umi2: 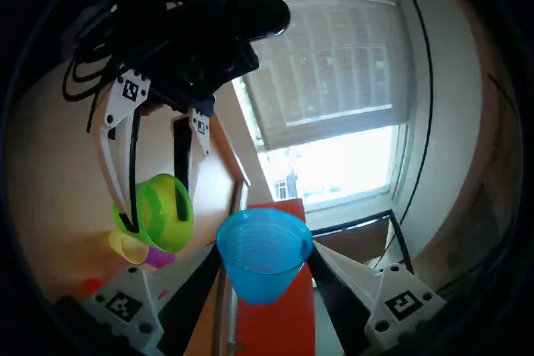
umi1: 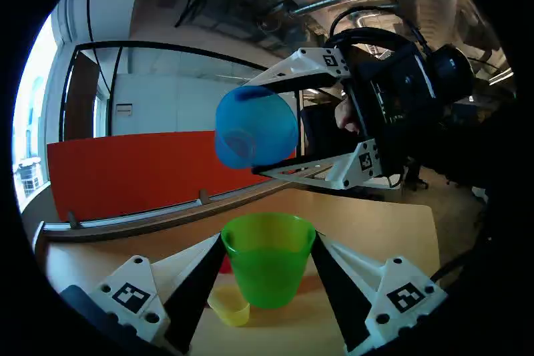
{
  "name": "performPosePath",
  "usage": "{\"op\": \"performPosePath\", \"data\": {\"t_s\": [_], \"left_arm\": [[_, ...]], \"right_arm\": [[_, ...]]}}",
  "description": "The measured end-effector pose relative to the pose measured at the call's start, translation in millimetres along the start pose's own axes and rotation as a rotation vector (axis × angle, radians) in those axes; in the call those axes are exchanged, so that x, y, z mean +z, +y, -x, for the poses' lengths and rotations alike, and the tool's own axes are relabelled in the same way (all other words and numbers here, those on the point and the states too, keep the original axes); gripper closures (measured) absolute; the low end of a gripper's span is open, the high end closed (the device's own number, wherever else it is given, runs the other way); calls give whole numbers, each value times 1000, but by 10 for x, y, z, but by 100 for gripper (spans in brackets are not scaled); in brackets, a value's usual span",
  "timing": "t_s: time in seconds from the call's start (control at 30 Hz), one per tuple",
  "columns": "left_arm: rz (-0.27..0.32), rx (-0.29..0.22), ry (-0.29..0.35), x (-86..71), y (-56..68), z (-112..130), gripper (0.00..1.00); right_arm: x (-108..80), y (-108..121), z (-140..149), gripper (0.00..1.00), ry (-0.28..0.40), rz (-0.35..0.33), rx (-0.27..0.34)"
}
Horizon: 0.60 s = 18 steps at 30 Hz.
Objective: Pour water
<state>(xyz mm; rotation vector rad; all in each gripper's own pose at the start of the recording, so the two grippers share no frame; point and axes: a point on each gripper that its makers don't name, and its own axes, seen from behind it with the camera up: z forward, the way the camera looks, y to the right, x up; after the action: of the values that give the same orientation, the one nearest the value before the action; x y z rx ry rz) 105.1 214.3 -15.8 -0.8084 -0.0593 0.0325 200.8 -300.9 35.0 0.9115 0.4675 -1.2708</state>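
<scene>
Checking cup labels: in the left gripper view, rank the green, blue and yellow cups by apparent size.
1. Largest, unranked: green cup and blue cup look nearly alike; green is nearer the camera.
2. Smallest: yellow cup.

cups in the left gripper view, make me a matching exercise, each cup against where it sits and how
Column one:
1. blue cup
2. green cup
3. yellow cup

Column two:
a. standing on the table, no gripper on it
b. tipped on its side, in the jaws of the right gripper
c. upright, in the jaws of the left gripper

Pairs: 1-b, 2-c, 3-a
</scene>
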Motion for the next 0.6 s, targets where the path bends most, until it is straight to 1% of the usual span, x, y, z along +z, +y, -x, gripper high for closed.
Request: {"op": "performPosePath", "data": {"t_s": [0.17, 0.6], "left_arm": [[0, 3, -2, -12, 0, -5, 13], [-3, 6, -5, -33, -6, -2, 13]], "right_arm": [[-8, -58, 50, 10, 2, -9, 84], [-41, -41, 172, 10, 5, 2, 353]]}}
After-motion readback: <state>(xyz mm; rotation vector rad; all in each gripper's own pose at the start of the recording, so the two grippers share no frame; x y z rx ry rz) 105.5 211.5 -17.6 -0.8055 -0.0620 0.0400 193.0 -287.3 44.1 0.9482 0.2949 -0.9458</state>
